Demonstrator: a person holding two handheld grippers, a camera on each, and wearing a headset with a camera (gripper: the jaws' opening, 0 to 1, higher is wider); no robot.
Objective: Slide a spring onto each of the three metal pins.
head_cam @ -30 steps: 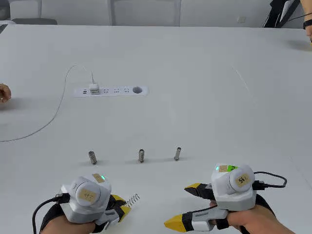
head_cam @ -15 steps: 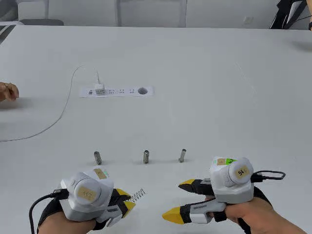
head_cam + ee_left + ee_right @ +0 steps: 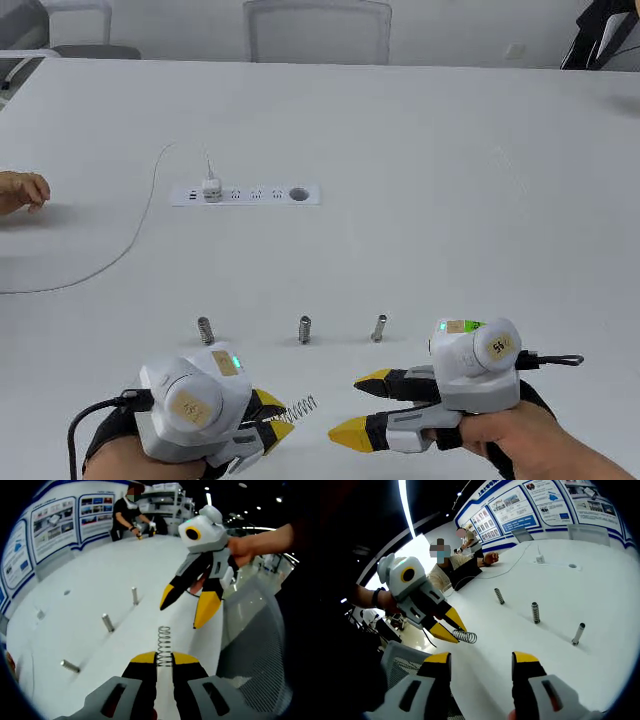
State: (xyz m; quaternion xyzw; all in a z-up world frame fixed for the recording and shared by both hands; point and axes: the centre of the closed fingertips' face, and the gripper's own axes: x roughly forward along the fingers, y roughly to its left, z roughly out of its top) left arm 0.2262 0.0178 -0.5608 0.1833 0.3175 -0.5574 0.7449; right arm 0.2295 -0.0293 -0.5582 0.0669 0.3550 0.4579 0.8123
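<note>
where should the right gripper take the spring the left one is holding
By the free end, coming in from the right. The spring sticks out from the left gripper, which pinches its other end, and points toward the open right gripper.

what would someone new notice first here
Two yellow-tipped grippers meet at the near edge of the table: the left gripper pinches a small spring, and the right gripper hangs open facing it. Beyond them stand three pins: the left pin and middle pin wear springs, the right pin is bare.
</note>
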